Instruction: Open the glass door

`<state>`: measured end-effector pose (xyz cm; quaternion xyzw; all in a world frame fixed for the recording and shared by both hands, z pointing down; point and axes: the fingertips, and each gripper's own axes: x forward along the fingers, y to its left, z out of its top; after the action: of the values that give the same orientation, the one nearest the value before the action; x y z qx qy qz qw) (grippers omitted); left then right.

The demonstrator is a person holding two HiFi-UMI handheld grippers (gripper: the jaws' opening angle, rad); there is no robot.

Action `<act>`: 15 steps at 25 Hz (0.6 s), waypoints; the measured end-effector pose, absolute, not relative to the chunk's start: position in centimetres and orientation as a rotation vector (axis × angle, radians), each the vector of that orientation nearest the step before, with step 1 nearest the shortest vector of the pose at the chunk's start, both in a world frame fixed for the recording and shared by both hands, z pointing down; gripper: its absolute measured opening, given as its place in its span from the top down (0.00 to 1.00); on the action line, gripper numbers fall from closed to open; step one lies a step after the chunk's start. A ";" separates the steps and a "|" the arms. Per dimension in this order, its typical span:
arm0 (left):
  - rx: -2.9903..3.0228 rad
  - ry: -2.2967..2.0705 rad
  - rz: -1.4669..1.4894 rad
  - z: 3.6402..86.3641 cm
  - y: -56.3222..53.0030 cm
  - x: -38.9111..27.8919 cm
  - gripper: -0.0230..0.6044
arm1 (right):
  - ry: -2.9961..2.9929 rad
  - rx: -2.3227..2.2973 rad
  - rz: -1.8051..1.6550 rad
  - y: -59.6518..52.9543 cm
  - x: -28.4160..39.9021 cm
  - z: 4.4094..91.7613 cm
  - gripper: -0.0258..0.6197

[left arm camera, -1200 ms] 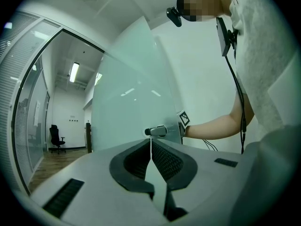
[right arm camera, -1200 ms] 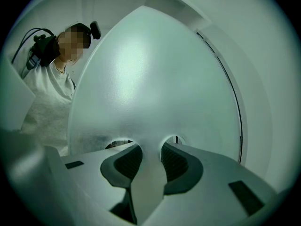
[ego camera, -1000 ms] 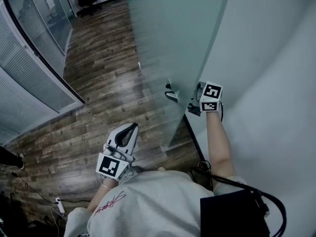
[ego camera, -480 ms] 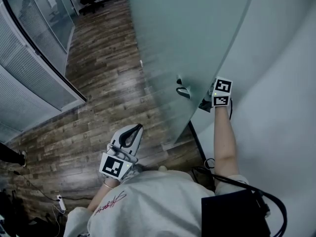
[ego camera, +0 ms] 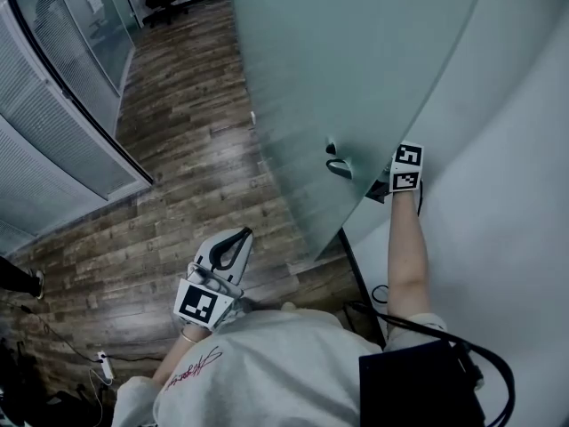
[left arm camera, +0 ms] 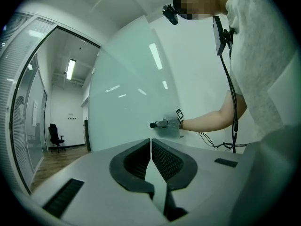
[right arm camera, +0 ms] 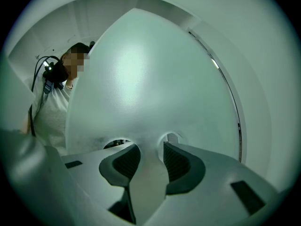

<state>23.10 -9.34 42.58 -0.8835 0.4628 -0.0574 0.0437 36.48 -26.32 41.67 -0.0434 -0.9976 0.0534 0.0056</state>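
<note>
Glass door (ego camera: 356, 60) beside outstretched right arm (ego camera: 404, 247)

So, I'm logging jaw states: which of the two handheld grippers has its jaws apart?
The right gripper, by the frosted glass door: its jaws have just been opening and stand apart with nothing between them. The left gripper has its jaws together.

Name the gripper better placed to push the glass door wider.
Right: the right gripper is at the glass door by its handle, jaws just opened, nothing between them. The left gripper hangs shut near the torso.
</note>
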 end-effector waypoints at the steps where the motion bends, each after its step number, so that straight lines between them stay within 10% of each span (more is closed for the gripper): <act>1: -2.702 1.411 -0.174 42.6 -9.2 23.1 0.93 | -3.119 -0.130 0.168 -26.5 36.6 41.8 0.72; 15: -2.731 1.381 -0.154 42.5 -10.3 24.9 0.93 | -3.091 -0.138 0.145 -25.9 36.6 40.6 0.71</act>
<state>24.91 -10.29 42.50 -0.8905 0.4505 -0.0501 0.0386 36.59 -25.91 40.59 -0.0446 -0.9977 0.0468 0.0221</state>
